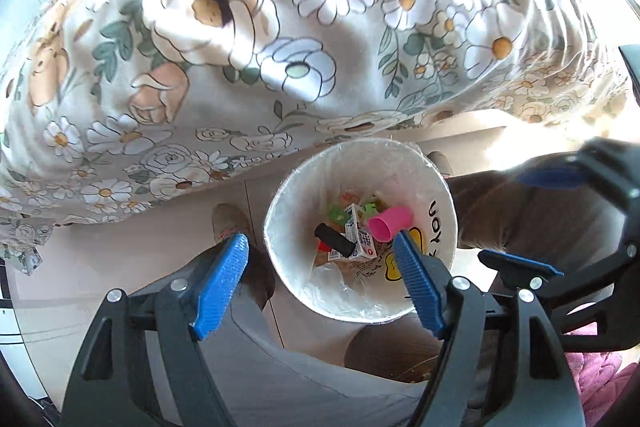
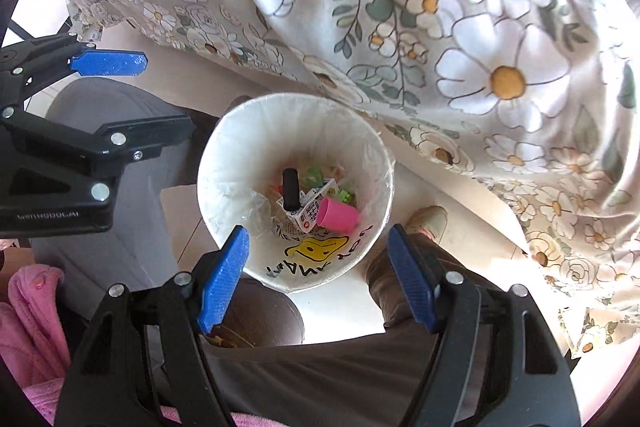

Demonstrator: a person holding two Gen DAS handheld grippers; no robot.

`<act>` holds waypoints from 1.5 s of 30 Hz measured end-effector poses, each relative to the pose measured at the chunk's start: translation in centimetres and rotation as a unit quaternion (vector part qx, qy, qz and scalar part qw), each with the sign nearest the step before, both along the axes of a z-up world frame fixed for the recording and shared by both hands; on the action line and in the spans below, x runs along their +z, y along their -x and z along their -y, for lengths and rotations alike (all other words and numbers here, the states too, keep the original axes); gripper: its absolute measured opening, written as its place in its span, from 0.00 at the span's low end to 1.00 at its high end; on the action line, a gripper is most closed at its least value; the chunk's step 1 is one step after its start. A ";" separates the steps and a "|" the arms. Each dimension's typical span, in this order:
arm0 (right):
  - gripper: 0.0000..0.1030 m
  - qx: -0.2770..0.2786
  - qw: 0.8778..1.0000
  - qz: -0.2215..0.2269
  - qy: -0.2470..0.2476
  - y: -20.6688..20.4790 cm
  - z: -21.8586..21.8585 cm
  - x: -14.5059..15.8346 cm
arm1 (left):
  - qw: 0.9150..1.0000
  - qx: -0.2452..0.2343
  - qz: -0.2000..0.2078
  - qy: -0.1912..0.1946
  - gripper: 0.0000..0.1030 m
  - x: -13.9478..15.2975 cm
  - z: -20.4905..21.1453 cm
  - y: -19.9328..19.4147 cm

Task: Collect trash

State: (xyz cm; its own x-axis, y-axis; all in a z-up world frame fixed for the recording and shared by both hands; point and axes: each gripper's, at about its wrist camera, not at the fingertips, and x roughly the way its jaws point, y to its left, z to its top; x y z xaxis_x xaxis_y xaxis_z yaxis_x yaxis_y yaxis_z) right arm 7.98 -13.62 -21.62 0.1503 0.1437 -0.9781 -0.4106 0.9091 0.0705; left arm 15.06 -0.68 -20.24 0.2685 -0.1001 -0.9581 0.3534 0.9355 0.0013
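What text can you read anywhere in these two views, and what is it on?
"YOU": inner wall of the white bin, mirrored; the lettering around its yellow figure is too distorted to read.
Small carton in the bin: print too small.
Embossed mark on the left gripper body: mirrored, unreadable.

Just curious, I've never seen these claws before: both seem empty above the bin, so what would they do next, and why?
Probably swing away toward the flowered cloth to seek more trash. Both the left gripper and right gripper are open and empty, and the pink cup and carton already lie in the bin.
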 end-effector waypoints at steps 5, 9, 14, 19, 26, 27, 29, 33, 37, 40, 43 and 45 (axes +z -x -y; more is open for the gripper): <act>0.70 -0.009 0.998 0.061 -0.001 2.3 0.6 4.7 | 0.999 0.002 0.053 0.005 0.83 4.2 0.0 2.2; 0.70 -0.029 0.993 0.117 -0.004 4.6 1.5 8.6 | 0.995 0.006 0.098 0.008 0.87 7.7 -0.3 4.5; 0.75 -0.057 0.982 0.179 -0.007 7.4 2.6 12.5 | 0.989 0.013 0.145 0.008 0.89 10.7 -0.5 6.8; 0.77 -0.083 0.971 0.223 -0.009 10.2 2.6 15.5 | 0.985 0.009 0.173 0.011 0.89 12.9 0.0 9.0; 0.82 -0.138 0.953 0.269 -0.002 13.0 2.9 17.4 | 0.982 0.006 0.187 0.024 0.89 14.3 0.6 11.8; 0.82 -0.141 0.951 0.274 0.008 13.3 2.7 17.5 | 0.981 0.008 0.192 0.020 0.89 14.4 0.8 12.2; 0.82 -0.143 0.951 0.273 0.000 13.9 2.8 17.7 | 0.980 0.011 0.200 0.016 0.89 14.7 0.8 12.7; 0.82 -0.150 0.948 0.279 0.008 14.7 2.7 17.8 | 0.977 0.021 0.214 0.007 0.90 15.2 0.9 13.4; 0.82 -0.157 0.948 0.277 0.004 14.9 2.7 17.5 | 0.977 0.025 0.210 0.010 0.90 15.1 0.9 13.5; 0.82 -0.160 0.948 0.275 0.008 14.9 2.6 17.5 | 0.978 0.022 0.206 0.010 0.90 14.9 1.1 13.7; 0.82 -0.158 0.949 0.272 0.005 14.9 2.5 17.4 | 0.979 0.013 0.205 0.009 0.90 14.8 1.5 13.9; 0.82 -0.157 0.949 0.273 0.005 14.9 2.4 17.5 | 0.978 0.013 0.207 0.005 0.90 14.9 1.5 14.0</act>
State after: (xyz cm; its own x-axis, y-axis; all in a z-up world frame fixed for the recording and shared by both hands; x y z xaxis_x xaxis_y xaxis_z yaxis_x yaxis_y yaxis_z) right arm -6.92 -16.02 -4.12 0.6688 -0.0013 -0.7435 -0.0919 0.9922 -0.0843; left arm 1.09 -2.20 -5.38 0.6365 -0.0966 -0.7652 0.3007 0.9447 0.1308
